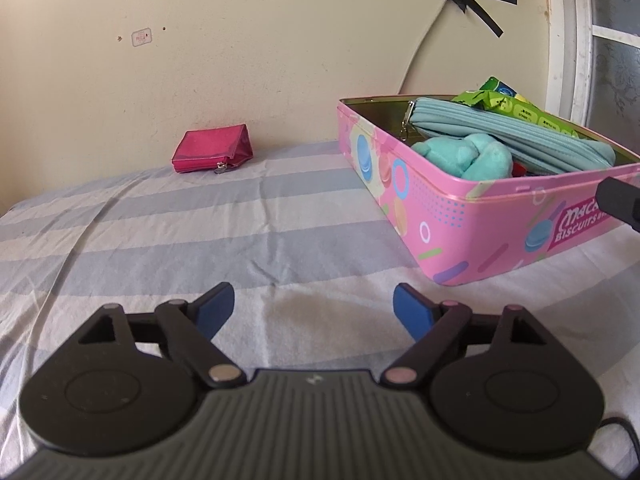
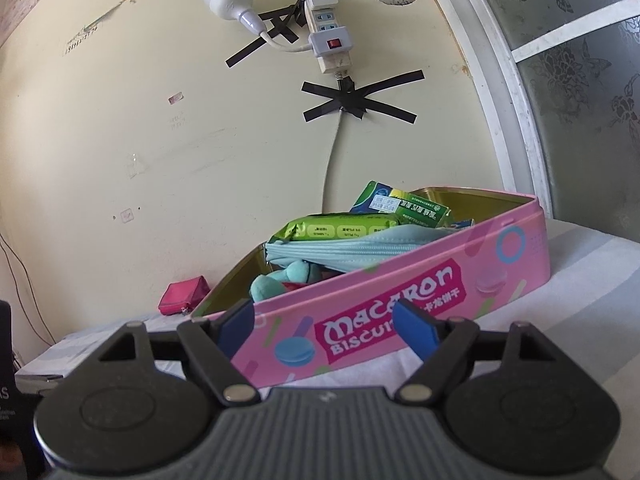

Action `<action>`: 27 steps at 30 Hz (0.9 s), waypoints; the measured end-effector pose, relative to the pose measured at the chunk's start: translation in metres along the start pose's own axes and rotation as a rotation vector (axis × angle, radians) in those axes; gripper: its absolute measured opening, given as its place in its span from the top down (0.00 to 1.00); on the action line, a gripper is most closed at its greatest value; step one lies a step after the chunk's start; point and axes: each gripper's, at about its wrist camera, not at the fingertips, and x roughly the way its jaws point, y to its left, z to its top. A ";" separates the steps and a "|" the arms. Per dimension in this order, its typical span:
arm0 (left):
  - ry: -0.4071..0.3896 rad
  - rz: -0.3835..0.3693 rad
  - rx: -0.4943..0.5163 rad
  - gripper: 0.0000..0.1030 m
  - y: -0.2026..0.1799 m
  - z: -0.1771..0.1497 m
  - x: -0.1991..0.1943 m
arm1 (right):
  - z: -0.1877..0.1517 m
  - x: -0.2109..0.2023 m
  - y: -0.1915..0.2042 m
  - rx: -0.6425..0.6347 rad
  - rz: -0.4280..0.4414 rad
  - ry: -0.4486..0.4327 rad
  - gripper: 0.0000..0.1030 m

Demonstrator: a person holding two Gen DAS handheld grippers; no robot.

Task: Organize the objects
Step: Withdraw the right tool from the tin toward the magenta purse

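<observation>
A pink biscuit tin (image 1: pixel 472 216) stands open on the striped bed sheet (image 1: pixel 180 232) at the right. It holds a teal plush toy (image 1: pixel 468 156), a light blue zip pouch (image 1: pixel 516 136) and green snack packets (image 1: pixel 516 104). A small magenta wallet (image 1: pixel 214 149) lies by the wall at the far left. My left gripper (image 1: pixel 314 306) is open and empty above the sheet, left of the tin. My right gripper (image 2: pixel 324 324) is open and empty just in front of the tin's long side (image 2: pixel 400 312); the wallet (image 2: pixel 184 295) shows beyond it.
A cream wall stands close behind the bed, with a power strip (image 2: pixel 330 36) and a cable taped on with black tape (image 2: pixel 356 98). A white window frame (image 2: pixel 516 92) is at the right. A dark object (image 2: pixel 8 364) sits at the left edge of the right wrist view.
</observation>
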 end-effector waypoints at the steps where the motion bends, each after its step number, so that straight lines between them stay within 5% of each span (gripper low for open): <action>1: 0.000 0.000 0.000 0.14 0.000 0.000 0.000 | 0.000 0.000 0.000 0.000 0.000 0.000 0.23; 27: 0.000 0.000 -0.005 0.14 -0.001 -0.001 0.000 | -0.001 0.000 0.004 -0.012 -0.006 0.005 0.23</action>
